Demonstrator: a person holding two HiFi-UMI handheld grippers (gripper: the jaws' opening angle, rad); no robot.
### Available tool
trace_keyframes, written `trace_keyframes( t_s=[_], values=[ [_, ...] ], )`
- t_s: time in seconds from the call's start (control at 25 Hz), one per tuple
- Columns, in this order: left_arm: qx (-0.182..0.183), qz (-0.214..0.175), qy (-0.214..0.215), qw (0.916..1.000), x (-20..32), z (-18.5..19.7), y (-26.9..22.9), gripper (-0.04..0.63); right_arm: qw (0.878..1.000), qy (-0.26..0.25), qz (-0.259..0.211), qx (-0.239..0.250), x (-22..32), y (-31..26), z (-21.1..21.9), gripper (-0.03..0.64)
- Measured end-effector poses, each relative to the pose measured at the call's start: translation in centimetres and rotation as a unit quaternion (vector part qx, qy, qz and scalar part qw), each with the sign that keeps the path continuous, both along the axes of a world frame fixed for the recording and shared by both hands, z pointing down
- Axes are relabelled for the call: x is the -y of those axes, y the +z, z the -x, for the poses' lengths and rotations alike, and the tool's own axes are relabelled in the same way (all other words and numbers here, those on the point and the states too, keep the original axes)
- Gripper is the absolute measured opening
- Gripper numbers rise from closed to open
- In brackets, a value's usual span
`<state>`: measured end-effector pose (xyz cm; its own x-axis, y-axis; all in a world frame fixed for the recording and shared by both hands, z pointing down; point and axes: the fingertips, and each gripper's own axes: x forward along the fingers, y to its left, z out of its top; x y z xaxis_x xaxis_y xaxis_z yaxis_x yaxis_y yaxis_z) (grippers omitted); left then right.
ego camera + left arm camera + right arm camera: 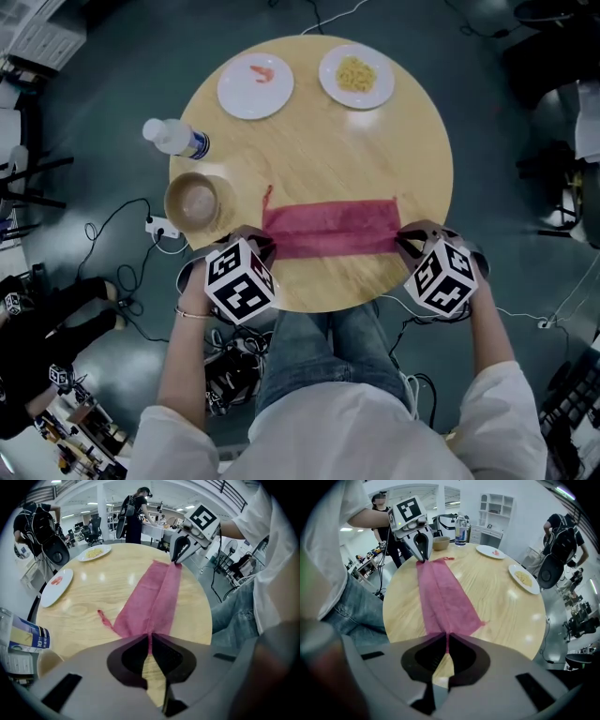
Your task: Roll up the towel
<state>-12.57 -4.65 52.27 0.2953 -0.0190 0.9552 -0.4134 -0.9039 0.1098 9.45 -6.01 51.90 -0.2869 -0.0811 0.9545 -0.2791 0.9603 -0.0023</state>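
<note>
The towel point(328, 225), dark pink and folded into a long narrow strip with a crease down its length, lies flat on the round wooden worktop point(319, 141). It runs parallel to the near edge, just in from it. The left tongs point(262, 242) are closed tight on the strip's left end, and the left gripper view shows the cloth pinched between the two tips. The right tongs point(405, 240) are clamped on the right end in the same way, so the towel stretches straight between them. A thin red loop sticks out from the towel's far left corner.

A brown bowl point(171, 208) sits at the worktop's left edge, near the towel's left end, with a clear plastic bottle point(178, 139) just beyond it. Two white plates stand at the far edge, well apart from the towel: the left plate point(236, 99) carries something small and pink, the right plate point(324, 73) a heap of yellow food.
</note>
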Motion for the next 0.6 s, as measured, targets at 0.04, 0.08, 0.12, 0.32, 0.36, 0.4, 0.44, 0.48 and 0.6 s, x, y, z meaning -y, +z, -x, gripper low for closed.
trace_keyframes(
  t_s=[0.04,0.08,0.12,0.32,0.36,0.4,0.44,0.48,0.6],
  values=[
    [0.001,0.002,-0.002,1.0000,0.2,0.0,0.2,0.029,1.000,0.000,0.000,-0.001,0.2,0.2,0.1,0.025],
    [0.003,0.005,-0.006,1.0000,0.4,0.0,0.4,0.029,1.000,0.001,0.000,-0.002,0.4,0.3,0.1,0.025],
    [0.004,0.007,-0.009,0.9999,0.5,0.1,0.5,0.029,1.000,0.001,0.000,-0.002,0.6,0.5,0.1,0.025],
    [0.007,0.011,-0.010,0.9999,0.8,0.0,0.7,0.034,1.000,0.006,-0.005,0.000,1.1,0.9,0.1,0.039],
    [0.005,0.010,-0.010,0.9999,0.8,0.0,0.6,0.035,1.000,0.007,-0.006,0.001,1.1,0.9,0.1,0.043],
    [0.002,0.008,-0.011,0.9999,0.9,0.0,0.6,0.038,1.000,0.009,-0.007,0.003,1.2,0.8,0.1,0.051],
    [-0.002,0.005,-0.015,0.9999,1.0,0.1,0.5,0.044,1.000,0.010,-0.007,0.005,1.3,0.8,0.1,0.058],
    [-0.008,0.003,-0.022,0.9997,1.2,0.2,0.4,0.050,1.000,0.012,-0.008,0.006,1.3,0.7,0.0,0.070],
    [-0.022,-0.003,-0.045,0.9987,1.5,0.8,-0.3,0.091,1.000,0.019,-0.012,0.011,1.7,0.2,-0.4,0.087]
  ],
)
